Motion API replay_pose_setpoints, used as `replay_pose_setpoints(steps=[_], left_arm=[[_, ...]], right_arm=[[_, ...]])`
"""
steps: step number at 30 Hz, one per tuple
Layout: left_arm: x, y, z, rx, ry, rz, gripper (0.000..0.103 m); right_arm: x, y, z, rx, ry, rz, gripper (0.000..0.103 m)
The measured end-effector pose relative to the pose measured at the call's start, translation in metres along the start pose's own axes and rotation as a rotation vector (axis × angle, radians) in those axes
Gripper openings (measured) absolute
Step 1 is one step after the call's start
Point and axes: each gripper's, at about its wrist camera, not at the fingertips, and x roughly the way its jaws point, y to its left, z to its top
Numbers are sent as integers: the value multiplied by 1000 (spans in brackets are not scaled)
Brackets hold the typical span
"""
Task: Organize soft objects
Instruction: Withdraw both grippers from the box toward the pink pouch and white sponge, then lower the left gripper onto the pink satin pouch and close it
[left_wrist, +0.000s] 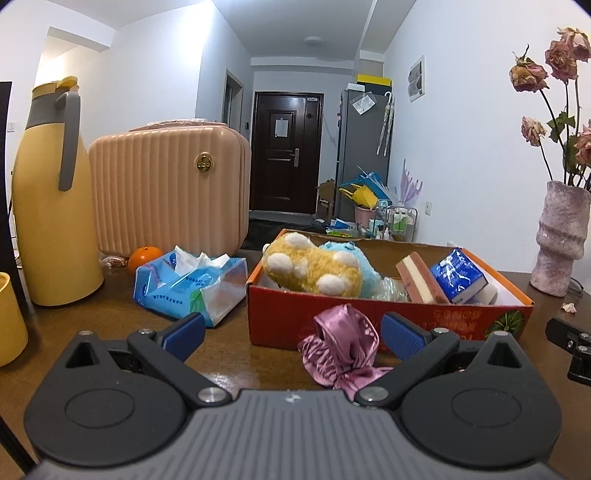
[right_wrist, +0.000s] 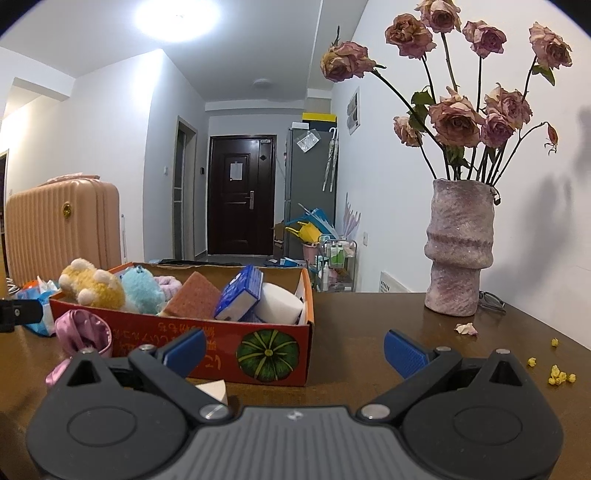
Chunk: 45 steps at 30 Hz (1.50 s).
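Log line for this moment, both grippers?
left gripper: open, satin scrunchie between fingers | right gripper: open, empty | box: holds plush toys, sponges

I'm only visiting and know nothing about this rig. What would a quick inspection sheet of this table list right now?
Surface: brown wooden table, with petal bits and yellow crumbs at its right.
Job's things: orange box holding plush toy, sponges and a blue pack; purple satin cloth outside, in front of the box.
Clutter: tissue pack, orange, yellow thermos, pink case, vase.
Grippers: left gripper open; right gripper open, empty.
Cables: nothing seen.
Surroundings: hallway, dark door.
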Motion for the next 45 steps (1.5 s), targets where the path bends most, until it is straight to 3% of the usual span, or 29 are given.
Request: replay_pose_setpoints(steps=[17, 31, 38, 45], left_arm=[[-8, 1, -10, 8, 57, -16, 103], [17, -11, -19, 22, 182, -75, 103], [37, -34, -18, 12, 215, -64, 103], [59, -52, -18, 28, 239, 11, 103]], right_arm=[[-13, -8, -4, -1, 33, 9, 103], [-3, -23, -7, 14, 90, 19, 103], [0, -28, -7, 34, 101, 2, 103], [3, -33, -7, 47, 114, -20, 103]])
